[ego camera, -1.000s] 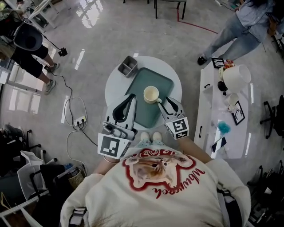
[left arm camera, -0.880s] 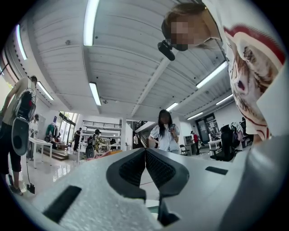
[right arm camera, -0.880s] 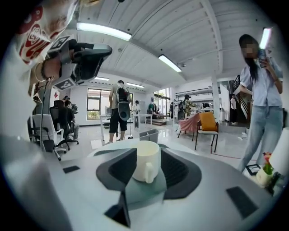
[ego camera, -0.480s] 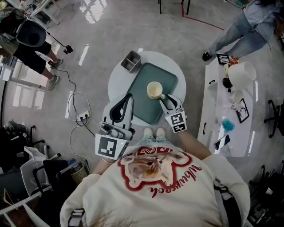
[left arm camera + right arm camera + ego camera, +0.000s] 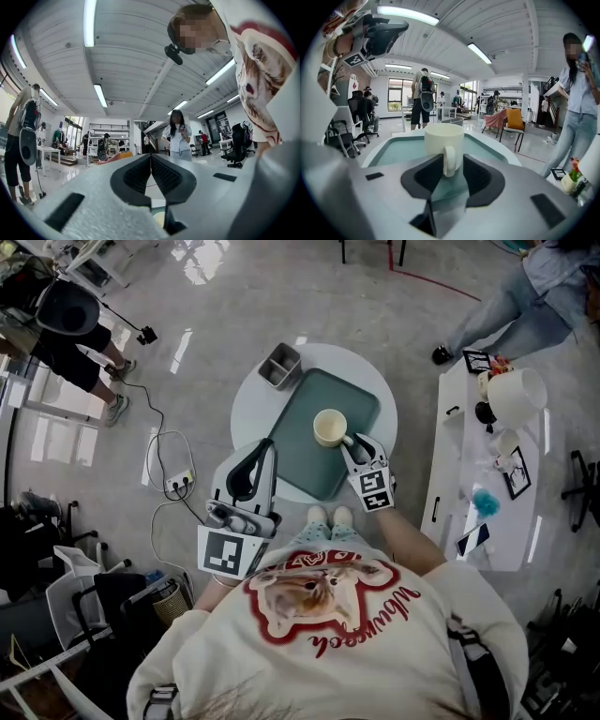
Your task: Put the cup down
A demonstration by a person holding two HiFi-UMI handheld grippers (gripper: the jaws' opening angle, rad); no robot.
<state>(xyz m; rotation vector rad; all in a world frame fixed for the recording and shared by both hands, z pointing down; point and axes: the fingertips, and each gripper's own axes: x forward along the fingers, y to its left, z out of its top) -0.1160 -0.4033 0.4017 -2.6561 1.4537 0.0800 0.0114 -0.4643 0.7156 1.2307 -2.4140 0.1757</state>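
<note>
A cream cup (image 5: 329, 427) stands upright on the green tray (image 5: 300, 454), its handle turned toward me. My right gripper (image 5: 355, 442) is at that handle. In the right gripper view the cup (image 5: 444, 138) sits just ahead, and my right gripper (image 5: 453, 158) is open. The handle lies between the jaws, against the left pad, with a gap to the right pad. My left gripper (image 5: 265, 446) hangs over the table's near left edge, shut and empty; in its own view my left gripper (image 5: 151, 158) has its pads meeting at the tip.
The tray lies on a round white table (image 5: 251, 407) with a grey metal box (image 5: 280, 367) at its far left. A white side table (image 5: 450, 488) with clutter stands to the right. People stand at the upper left (image 5: 66, 329) and upper right (image 5: 525, 292). A power strip (image 5: 178, 486) lies on the floor.
The cup has stayed on the tray. My right gripper has drawn slightly closer to its handle. The left gripper has barely moved.
</note>
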